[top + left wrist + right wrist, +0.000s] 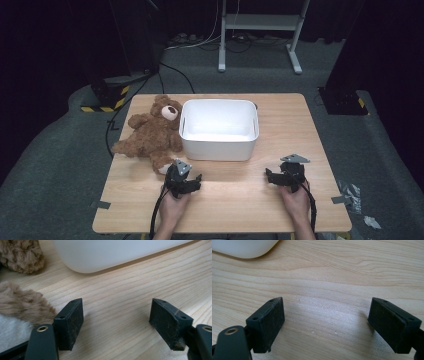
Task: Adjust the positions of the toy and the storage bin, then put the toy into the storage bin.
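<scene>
One teddy bear [150,132], one white bin [219,150]

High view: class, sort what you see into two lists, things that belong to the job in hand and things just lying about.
Job in hand:
- teddy bear, lying on the table left of the bin
- white bin
- left gripper, fingers apart, nearest the bear
- right gripper, fingers apart

Lying about:
- white stand on the floor beyond the table
- crumpled scraps on the floor at right

brown teddy bear [149,134] sprawled beside white bin [219,145]
</scene>
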Action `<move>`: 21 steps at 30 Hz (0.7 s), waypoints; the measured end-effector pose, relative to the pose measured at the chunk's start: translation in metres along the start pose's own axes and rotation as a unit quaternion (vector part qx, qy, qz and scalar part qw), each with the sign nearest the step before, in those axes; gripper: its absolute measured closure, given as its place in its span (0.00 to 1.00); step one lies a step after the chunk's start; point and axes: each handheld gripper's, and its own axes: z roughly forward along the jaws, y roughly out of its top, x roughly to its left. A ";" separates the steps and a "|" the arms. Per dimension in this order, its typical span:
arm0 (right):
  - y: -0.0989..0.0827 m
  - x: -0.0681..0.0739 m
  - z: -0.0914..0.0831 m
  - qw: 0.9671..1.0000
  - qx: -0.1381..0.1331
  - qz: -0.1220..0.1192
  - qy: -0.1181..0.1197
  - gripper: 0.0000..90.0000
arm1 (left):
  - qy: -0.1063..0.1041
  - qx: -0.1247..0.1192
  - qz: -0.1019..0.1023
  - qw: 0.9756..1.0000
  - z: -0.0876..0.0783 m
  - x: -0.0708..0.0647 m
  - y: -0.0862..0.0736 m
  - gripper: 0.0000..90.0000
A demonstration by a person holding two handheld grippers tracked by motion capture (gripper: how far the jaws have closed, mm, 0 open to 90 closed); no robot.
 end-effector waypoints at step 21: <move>-0.002 0.000 -0.001 1.000 -0.002 -0.008 0.001 0.15 | -0.001 0.000 0.000 1.000 0.001 -0.001 0.001 0.30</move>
